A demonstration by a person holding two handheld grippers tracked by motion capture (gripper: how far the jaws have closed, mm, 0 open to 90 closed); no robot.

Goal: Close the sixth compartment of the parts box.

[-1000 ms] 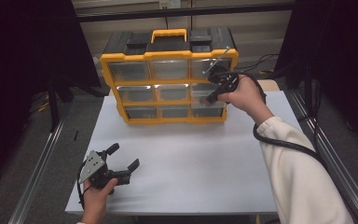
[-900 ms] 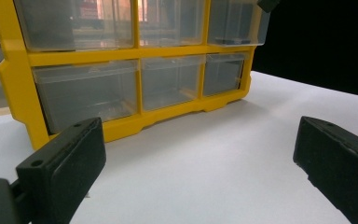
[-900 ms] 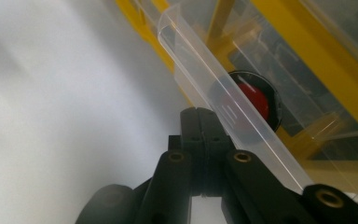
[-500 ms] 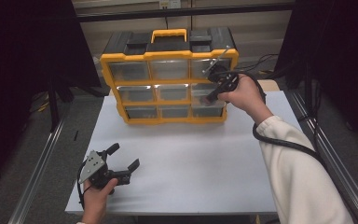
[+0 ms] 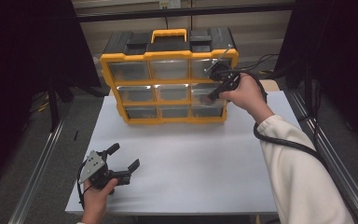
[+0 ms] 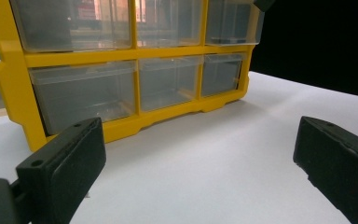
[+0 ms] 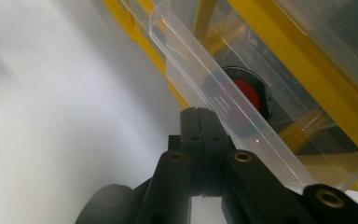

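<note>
A yellow and black drawer organizer (image 5: pixel 168 117) with clear drawers stands at the back of the white table (image 5: pixel 191 158). My right gripper (image 5: pixel 210 97) is shut, its tips against the front of the middle-row right drawer (image 5: pixel 200 92). In the right gripper view the closed jaws (image 7: pixel 199 116) lie along that drawer's clear front lip (image 7: pixel 205 84), with nothing visibly pinched between them. A round red and black object (image 7: pixel 244 91) sits inside the drawer. My left gripper (image 5: pixel 124 156) rests open near the table's front left and faces the organizer (image 6: pixel 121 121); nothing is between the jaws (image 6: pixel 200 154).
Metal rails run along both sides of the table (image 5: pixel 42 163). A black cable (image 5: pixel 284 140) trails from the right gripper over the white sleeve. A black bar crosses behind the organizer (image 5: pixel 191 11). Dark curtains hang at left and right.
</note>
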